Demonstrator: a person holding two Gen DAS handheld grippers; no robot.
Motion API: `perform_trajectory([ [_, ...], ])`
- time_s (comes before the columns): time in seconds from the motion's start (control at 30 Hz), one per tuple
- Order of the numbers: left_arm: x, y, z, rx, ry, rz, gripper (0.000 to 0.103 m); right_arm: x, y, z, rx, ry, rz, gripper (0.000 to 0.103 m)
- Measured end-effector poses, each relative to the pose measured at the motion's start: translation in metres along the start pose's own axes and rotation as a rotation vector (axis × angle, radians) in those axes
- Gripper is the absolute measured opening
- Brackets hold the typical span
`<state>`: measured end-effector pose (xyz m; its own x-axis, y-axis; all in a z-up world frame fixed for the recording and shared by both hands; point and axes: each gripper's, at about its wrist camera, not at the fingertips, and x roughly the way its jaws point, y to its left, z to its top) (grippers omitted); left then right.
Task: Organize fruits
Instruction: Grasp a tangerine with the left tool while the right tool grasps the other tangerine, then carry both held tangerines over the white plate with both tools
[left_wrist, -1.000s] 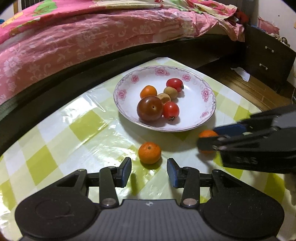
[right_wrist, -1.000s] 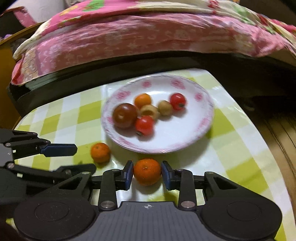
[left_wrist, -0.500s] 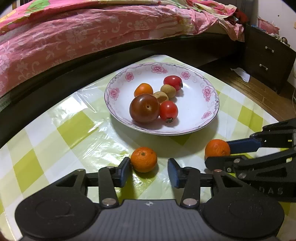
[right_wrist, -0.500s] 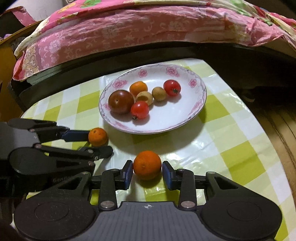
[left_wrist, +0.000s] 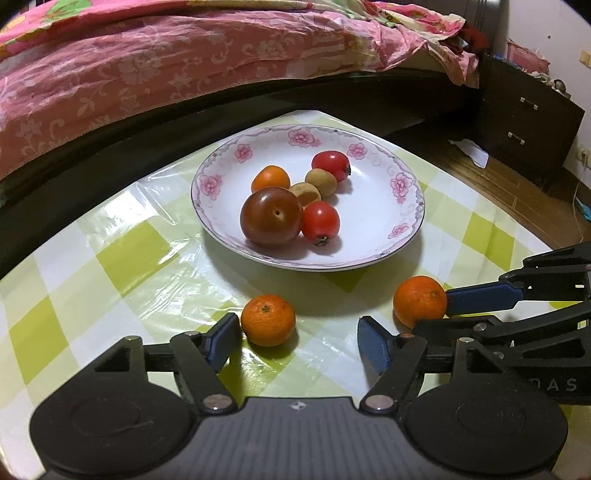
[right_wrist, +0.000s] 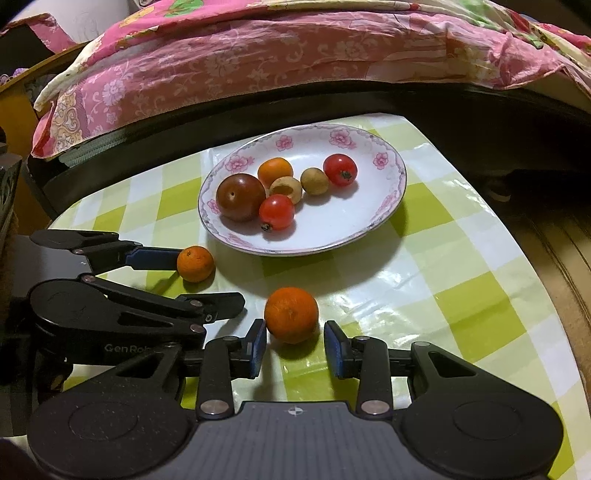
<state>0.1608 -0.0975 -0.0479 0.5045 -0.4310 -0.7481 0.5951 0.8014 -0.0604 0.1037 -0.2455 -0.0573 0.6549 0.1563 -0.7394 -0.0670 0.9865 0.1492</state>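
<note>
A table with a green and white checked cloth (left_wrist: 122, 254) carries a flowered plate (left_wrist: 400, 184) toward its far edge, beside a bed with a pink cover (left_wrist: 147, 74). On the plate lie 6 fruits: 1 dark tomato (left_wrist: 270, 216), 2 red tomatoes, 1 small orange and 2 small brown fruits. 2 more oranges sit on the cloth between the plate and the near edge. The left gripper (left_wrist: 295, 341) is opening; its jaws stand wide, with the left orange (left_wrist: 268, 319) just ahead of them near the left pad, not pressed. The right gripper (right_wrist: 295, 347) has its jaws apart, and the right orange (right_wrist: 291, 314) lies just in front of the gap, resting on the cloth, the pads not pressing it.
</note>
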Motion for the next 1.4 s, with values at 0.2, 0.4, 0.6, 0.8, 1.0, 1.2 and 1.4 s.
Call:
perform_trajectory([
  [0.2, 0.001, -0.006, 0.001, 0.002, -0.004, 0.043, 0.074, 0.000, 0.000, -0.001, 0.004, 0.005, 0.007, 0.032],
  [0.4, -0.001, -0.001, 0.003, -0.009, -0.016, 0.074, 0.053, -0.001, -0.001, 0.000, 0.010, 0.006, 0.009, 0.032],
  [0.6, -0.003, 0.002, 0.004, -0.006, -0.007, 0.063, 0.038, 0.000, -0.002, 0.001, 0.020, 0.009, 0.016, 0.028],
  [0.8, -0.006, 0.000, 0.002, 0.004, 0.001, 0.067, 0.037, 0.000, 0.002, 0.001, 0.004, 0.004, 0.016, 0.023],
  [1.0, -0.012, -0.002, 0.001, 0.010, 0.003, 0.042, 0.037, 0.002, 0.000, 0.004, 0.018, -0.001, 0.022, 0.023],
  [1.2, -0.011, -0.005, -0.004, 0.032, 0.018, 0.035, 0.038, 0.006, 0.001, 0.004, 0.010, 0.003, 0.018, 0.026],
  [1.4, -0.011, -0.007, -0.005, 0.047, 0.014, 0.040, 0.038, 0.008, 0.002, 0.007, 0.018, -0.004, 0.007, 0.027],
])
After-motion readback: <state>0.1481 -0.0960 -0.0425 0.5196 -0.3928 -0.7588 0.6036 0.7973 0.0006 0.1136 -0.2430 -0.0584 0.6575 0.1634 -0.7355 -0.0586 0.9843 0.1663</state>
